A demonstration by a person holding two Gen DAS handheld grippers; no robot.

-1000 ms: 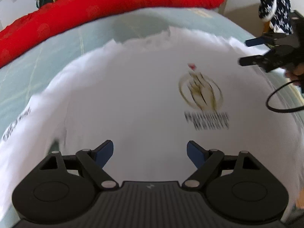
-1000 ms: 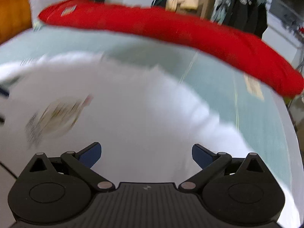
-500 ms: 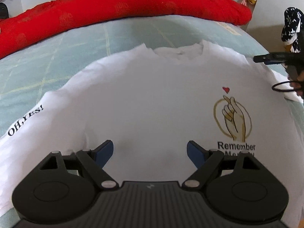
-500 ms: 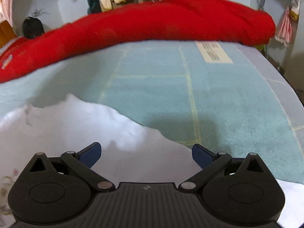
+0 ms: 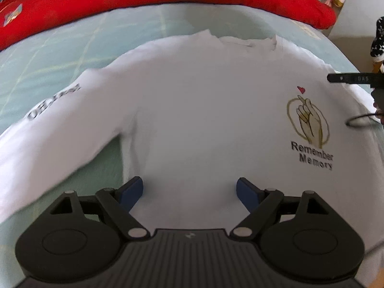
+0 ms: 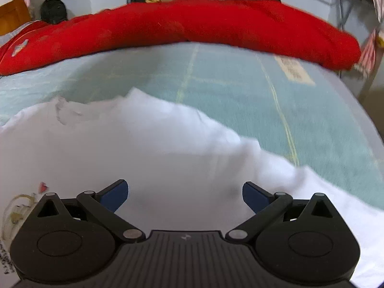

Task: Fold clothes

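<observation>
Left jaws: on my left gripper [image 5: 189,187] they stand spread wide, nothing between the blue pads; I see only white cloth under them.
Right jaws: on my right gripper [image 6: 185,195] they are spread just as wide and empty, poised over the cloth.
Shirt: the white long-sleeved shirt [image 5: 204,110] lies face up on the bed, collar at 12 o'clock in the left view, the hand-and-heart print [image 5: 308,122] toward 3 o'clock.
Sleeves: the lettered sleeve [image 5: 55,122] runs out toward 9 o'clock, flat and unfolded; in the right view the other sleeve [image 6: 300,180] trails off toward 4 o'clock.
Bed: the pale green sheet [image 6: 228,91] shows on all sides of the shirt, with a red quilt [image 6: 192,24] rolled along the far edge at 12 o'clock, well apart from the collar.
Other gripper: the right gripper's tip and its cable enter the left view at 3 o'clock, over the shirt's shoulder.
Progress: I judge the shirt is spread out and smoothed, but no fold is made yet.
Left to do: by my reckoning, both sleeves in, the sides over, then the body doubled up.
</observation>
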